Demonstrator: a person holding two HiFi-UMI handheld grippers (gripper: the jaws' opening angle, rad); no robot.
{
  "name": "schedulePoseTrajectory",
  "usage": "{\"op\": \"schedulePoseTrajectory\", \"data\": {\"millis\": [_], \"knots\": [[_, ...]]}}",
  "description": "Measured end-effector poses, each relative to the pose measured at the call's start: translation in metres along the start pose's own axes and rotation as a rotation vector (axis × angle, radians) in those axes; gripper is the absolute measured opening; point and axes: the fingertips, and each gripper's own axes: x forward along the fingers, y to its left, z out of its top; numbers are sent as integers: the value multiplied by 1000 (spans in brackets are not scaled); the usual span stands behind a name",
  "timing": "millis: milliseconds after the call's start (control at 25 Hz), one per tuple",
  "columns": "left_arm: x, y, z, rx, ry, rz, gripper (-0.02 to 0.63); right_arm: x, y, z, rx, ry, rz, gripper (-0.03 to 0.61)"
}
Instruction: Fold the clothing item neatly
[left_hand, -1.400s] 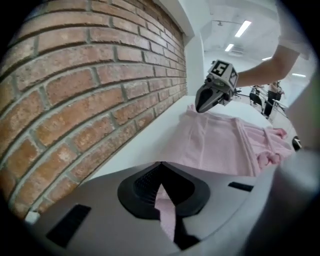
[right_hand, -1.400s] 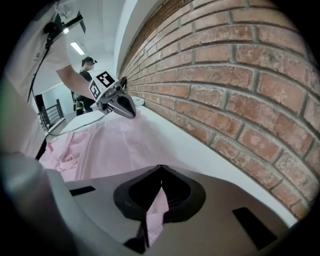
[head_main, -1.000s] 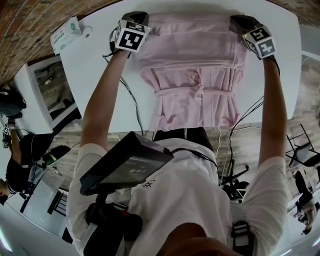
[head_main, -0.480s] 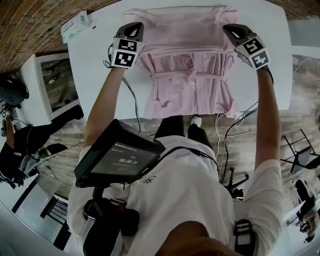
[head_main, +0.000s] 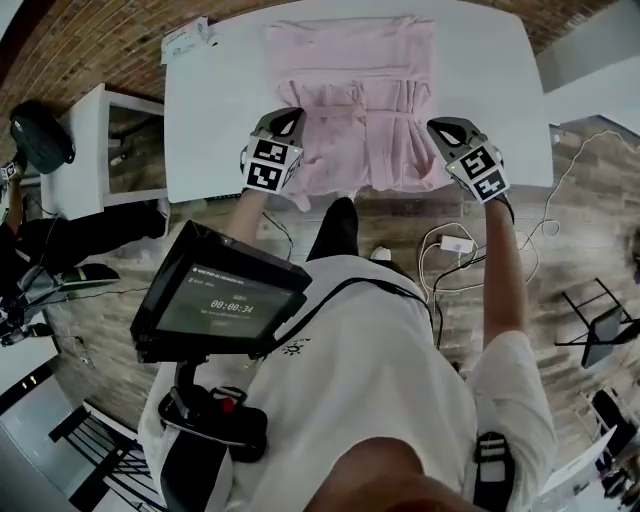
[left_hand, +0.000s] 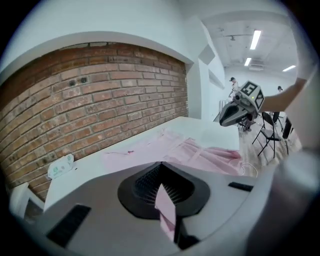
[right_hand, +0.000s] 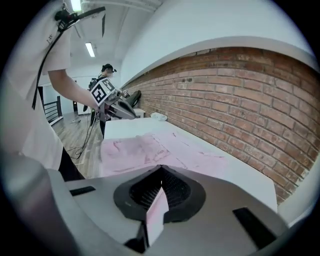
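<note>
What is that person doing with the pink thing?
A person is folding a pink garment on a white table, using a gripper in each hand. The left gripper and the right gripper are each shut on a bit of the garment, at its two corners nearest the person. The rest of it lies spread on the table.

Left forearm (head_main: 250, 215), right forearm (head_main: 498, 270) stretched forward, apart. Left grey two-jaw gripper (head_main: 290, 116), right grey two-jaw gripper (head_main: 440, 128) angled forward-down; each one's jaws clamped on pink cloth garment (head_main: 350, 60).
</note>
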Motion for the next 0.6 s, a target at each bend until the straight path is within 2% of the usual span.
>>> {"op": "schedulePoseTrajectory", "data": {"millis": [160, 320, 480, 600], "knots": [[-52, -60, -6, -9, -15, 24, 2, -48, 49, -8, 34, -35, -20, 5], [-82, -101, -26, -84, -33, 31, 2, -69, 88, -23, 96, -70, -16, 5], [-107, -138, -42, -125, -65, 36, 2, -90, 115, -41, 124, -93, -19, 5], [-126, -159, -60, -165, -51, 34, 2, -108, 133, -56, 159, -91, -23, 5]]}}
